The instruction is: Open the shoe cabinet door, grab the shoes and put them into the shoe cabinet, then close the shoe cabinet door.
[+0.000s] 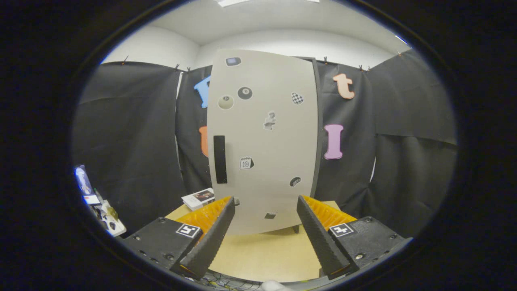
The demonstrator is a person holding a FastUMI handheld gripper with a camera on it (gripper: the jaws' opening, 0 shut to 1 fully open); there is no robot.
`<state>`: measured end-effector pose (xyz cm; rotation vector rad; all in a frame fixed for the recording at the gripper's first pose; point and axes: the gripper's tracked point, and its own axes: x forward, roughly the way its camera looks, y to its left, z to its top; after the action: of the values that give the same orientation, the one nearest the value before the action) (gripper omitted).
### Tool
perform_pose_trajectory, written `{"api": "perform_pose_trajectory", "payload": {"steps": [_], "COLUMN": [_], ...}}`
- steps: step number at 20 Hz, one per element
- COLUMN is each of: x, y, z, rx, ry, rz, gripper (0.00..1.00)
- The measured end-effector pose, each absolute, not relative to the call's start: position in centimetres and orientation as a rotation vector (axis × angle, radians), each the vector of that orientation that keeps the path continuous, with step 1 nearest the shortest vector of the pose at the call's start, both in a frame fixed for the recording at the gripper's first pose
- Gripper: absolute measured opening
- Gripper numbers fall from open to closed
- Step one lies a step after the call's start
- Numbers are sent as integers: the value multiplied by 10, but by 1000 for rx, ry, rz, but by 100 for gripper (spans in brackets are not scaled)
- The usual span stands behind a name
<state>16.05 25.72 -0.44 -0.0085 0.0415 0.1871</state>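
gripper (265, 210): fingers spread wide apart, nothing between them | shoe cabinet (262, 137): upright straight ahead, beyond the fingertips, on the wooden table (266, 254) | shoe cabinet door (278, 101): shut, stickers on its face, dark vertical handle (219, 159) on the left-finger side | small box (198, 198): beside cabinet, past left finger

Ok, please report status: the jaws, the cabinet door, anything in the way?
Gripper open, holding nothing. Cabinet door shut, just beyond the jaws, handle on its left side. Path to the door clear.
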Motion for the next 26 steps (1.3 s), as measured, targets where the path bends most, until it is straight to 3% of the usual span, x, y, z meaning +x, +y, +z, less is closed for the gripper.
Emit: {"api": "perform_pose_trajectory", "payload": {"steps": [14, 26], "x": [88, 92], "y": [196, 198], "z": [-13, -11], "rx": [41, 27], "ry": [13, 11], "rz": [-5, -6], "gripper": [100, 100]}}
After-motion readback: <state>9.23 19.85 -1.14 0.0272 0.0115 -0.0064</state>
